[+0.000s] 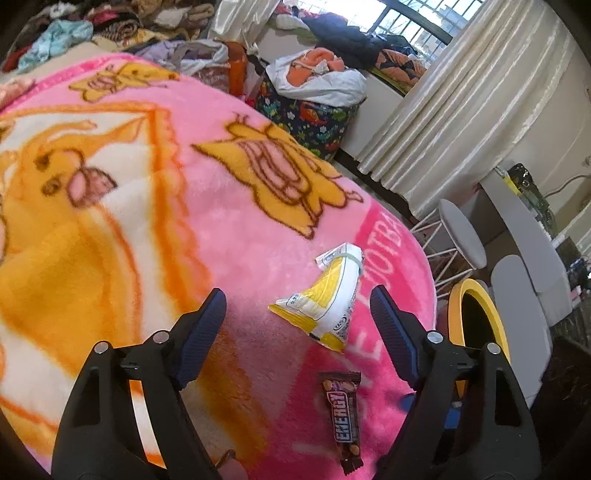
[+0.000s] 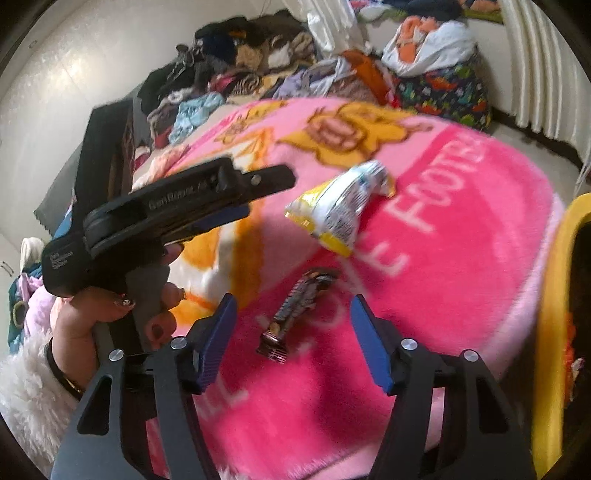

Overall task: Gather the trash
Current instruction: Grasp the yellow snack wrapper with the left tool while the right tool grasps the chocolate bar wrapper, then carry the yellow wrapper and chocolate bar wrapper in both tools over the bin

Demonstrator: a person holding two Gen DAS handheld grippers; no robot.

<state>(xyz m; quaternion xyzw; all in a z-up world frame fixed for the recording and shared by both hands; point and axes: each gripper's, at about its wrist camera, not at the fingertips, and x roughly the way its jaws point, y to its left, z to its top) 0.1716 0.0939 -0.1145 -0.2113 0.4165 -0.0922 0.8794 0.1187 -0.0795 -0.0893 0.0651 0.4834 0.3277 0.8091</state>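
A crumpled yellow and white snack wrapper (image 1: 328, 299) lies on the pink blanket (image 1: 221, 221), just ahead of my open, empty left gripper (image 1: 298, 295). A brown energy bar wrapper (image 1: 344, 417) lies nearer, between its fingers and lower. In the right wrist view the bar wrapper (image 2: 295, 314) lies just ahead of my open, empty right gripper (image 2: 293, 304), and the snack wrapper (image 2: 340, 206) lies beyond it. The left gripper (image 2: 258, 195), held in a hand, hovers at the left above the blanket (image 2: 461, 258). A yellow-rimmed bin (image 1: 476, 325) stands beside the bed, and shows in the right wrist view (image 2: 554, 314).
Piles of clothes (image 1: 110, 22) cover the far end of the bed. A patterned bag stuffed with laundry (image 1: 314, 110) stands on the floor by cream curtains (image 1: 461, 110). White stools (image 1: 461, 236) and a grey seat (image 1: 524, 258) stand to the right.
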